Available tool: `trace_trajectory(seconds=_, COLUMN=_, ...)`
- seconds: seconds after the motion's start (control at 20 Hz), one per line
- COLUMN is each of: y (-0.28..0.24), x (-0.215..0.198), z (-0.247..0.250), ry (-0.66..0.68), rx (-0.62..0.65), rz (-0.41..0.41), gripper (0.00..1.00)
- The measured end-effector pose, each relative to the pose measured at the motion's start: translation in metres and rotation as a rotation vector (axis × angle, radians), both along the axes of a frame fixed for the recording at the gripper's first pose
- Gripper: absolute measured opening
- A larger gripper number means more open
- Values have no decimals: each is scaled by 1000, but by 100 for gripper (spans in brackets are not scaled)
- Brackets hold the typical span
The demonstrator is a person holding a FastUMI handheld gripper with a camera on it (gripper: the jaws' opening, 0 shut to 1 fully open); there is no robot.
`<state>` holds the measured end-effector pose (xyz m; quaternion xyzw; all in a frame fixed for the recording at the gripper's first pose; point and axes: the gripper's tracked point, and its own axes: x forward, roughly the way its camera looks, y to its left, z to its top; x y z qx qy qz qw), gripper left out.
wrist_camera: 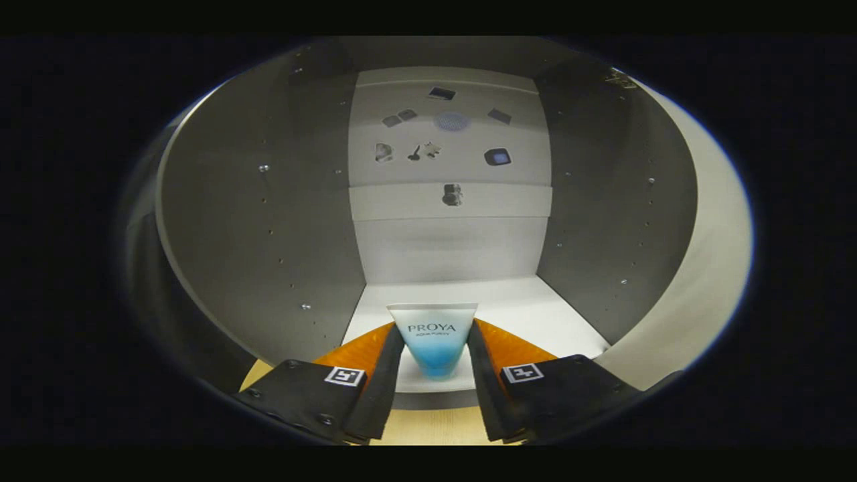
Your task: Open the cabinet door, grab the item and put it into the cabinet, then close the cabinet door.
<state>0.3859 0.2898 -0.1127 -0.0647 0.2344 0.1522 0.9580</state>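
A white and blue cosmetic tube (434, 338) stands upright between my two fingers, its wide white end up and its blue end tapering down. My gripper (435, 335) is shut on the tube, with both black and orange fingers (387, 361) pressing its sides. The tube hovers at the front lip of the white cabinet's floor (515, 308). The cabinet stands open just ahead, and its grey side walls (268, 221) flank a pale back panel (450, 248).
The back panel carries several small dark stickers (452, 120) in its upper part. The side walls have rows of small peg holes. A pale door or frame edge (710, 268) curves at the right. Light wood surface (428, 425) lies below the fingers.
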Motion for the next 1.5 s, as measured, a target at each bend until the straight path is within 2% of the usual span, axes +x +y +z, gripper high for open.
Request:
trace_trajectory(seconds=0.55, y=3, x=3, z=-23, ry=32, rx=2, rz=7, gripper=62)
trace_trajectory(seconds=0.75, y=0, x=1, z=-2, ry=-31, rx=4, rz=4, gripper=66)
trace_trajectory(seconds=0.85, y=-7, x=-3, z=10, ry=-64, rx=-3, rz=-9, gripper=77)
trace_trajectory(seconds=0.95, y=-13, x=-13, z=20, ry=-80, rx=4, rz=-18, gripper=88)
trace_trajectory(seconds=1.1, y=-18, x=-35, z=41, ry=-126, rx=44, rz=-22, gripper=93)
trace_trajectory(seconds=1.15, y=-19, x=-44, z=49, ry=-144, rx=49, rz=-21, gripper=100)
trace_trajectory(seconds=1.5, y=-41, x=-120, z=100, ry=-276, rx=44, rz=-24, gripper=100)
